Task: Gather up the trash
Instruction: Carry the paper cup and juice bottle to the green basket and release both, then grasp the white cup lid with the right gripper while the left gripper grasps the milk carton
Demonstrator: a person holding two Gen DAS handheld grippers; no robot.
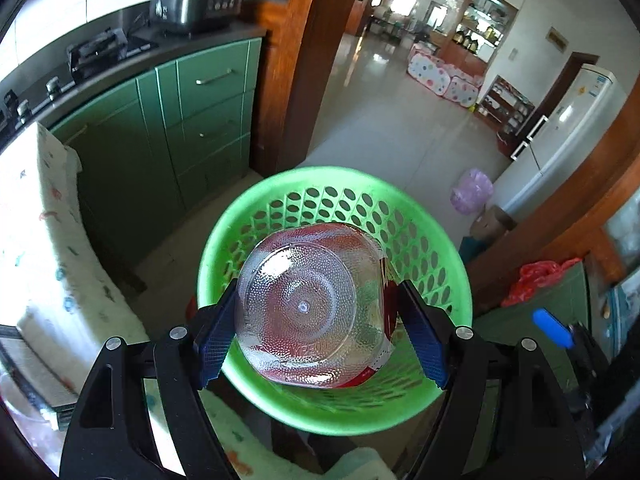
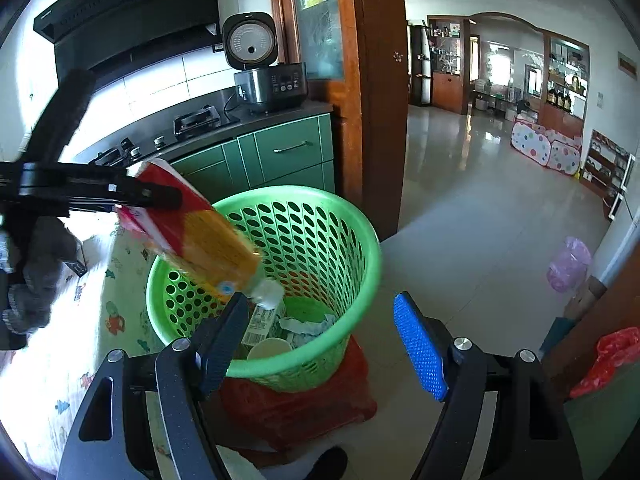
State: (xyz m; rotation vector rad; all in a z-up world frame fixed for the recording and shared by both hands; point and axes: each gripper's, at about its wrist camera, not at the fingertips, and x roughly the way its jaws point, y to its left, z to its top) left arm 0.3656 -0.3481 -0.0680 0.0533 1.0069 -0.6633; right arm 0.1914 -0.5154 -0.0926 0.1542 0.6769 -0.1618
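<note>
Green kitchen cabinets (image 1: 208, 120) are backing the left wrist view, where the left gripper (image 1: 316, 320) is clamping a clear plastic bottle (image 1: 308, 308), base toward the camera, directly above a green perforated basket (image 1: 424, 240).

Right wrist view: the same basket (image 2: 320, 240) is standing on a red stool (image 2: 304, 408), holding crumpled paper (image 2: 308, 326) and a paper cup (image 2: 270, 349). The red-and-yellow-labelled bottle (image 2: 200, 236) is tilting cap-down over the rim. The right gripper (image 2: 320, 348) is hanging wide apart, empty.
</note>
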